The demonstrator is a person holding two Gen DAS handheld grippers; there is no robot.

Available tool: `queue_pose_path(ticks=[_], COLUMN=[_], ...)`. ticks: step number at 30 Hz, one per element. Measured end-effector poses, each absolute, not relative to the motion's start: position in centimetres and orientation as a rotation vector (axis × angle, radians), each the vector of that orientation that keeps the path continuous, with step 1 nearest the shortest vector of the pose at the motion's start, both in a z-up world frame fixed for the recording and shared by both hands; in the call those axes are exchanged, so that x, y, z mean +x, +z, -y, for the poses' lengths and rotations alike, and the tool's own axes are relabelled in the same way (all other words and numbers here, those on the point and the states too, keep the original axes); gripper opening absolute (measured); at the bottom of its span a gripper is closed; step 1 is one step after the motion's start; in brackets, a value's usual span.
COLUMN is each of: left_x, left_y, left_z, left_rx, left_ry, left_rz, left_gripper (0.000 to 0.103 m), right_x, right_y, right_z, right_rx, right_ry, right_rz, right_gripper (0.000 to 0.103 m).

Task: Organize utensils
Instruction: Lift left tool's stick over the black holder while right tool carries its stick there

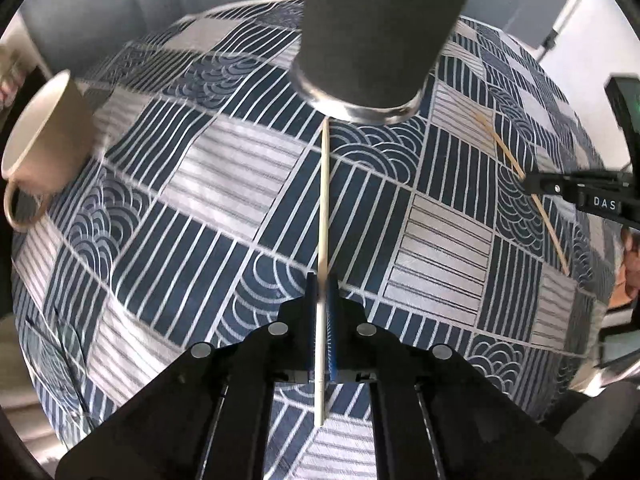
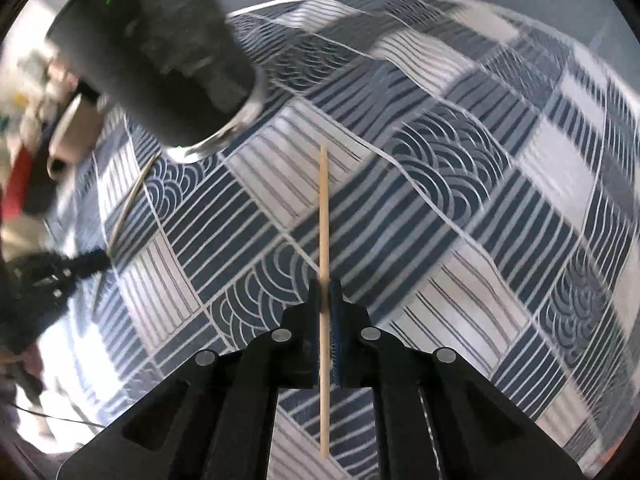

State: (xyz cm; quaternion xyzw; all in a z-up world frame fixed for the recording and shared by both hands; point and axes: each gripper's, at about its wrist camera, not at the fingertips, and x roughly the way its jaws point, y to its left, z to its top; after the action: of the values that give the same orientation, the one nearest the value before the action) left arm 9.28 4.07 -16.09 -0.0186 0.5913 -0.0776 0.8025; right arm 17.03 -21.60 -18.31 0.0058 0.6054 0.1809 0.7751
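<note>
my left gripper [image 1: 322,288] is clamped on a pale chopstick [image 1: 324,200] whose tip reaches the dark tumbler [image 1: 372,40], ready to drop in. my right gripper [image 2: 326,292] pinches a tan chopstick [image 2: 324,216] right of that tumbler.

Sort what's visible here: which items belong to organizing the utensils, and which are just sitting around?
Part of the job:
- pale chopstick, clamped in the left hand-held gripper
- tan chopstick, clamped in the right hand-held gripper
- dark cylindrical holder, probably their destination

Just lying about:
- cream mug, on its side
- patterned tablecloth
</note>
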Motion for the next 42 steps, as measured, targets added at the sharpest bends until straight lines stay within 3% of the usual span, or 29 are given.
queue_pose_path(ticks=[6,12,29,42], left_x=[8.7,9.9,17.1,21.8], left_y=[-14.6,-10.4,2.7,2.7], left_z=[-6.7,-8.8,-6.7,-3.8], left_rx=[-0.181,-0.201,-0.167,-0.288], left_ry=[-0.114,-0.022,-0.063,-0.14], left_rz=[-1.257,-1.163,-0.855,-0.762], left_gripper=[0.004,0.004,0.005,0.005], right_x=[17.5,18.4,23.7,27.9], right_y=[-16.4,-10.7,2.6,4.7], right_z=[25.3,26.2,19.9,15.4], right_rx=[0.16,0.182,0.116,0.189], right_ry=[0.419,0.462,0.613,0.775], right_rz=[-1.275,-1.135,-0.807,-0.69], right_gripper=[0.005,0.005,0.005,0.005])
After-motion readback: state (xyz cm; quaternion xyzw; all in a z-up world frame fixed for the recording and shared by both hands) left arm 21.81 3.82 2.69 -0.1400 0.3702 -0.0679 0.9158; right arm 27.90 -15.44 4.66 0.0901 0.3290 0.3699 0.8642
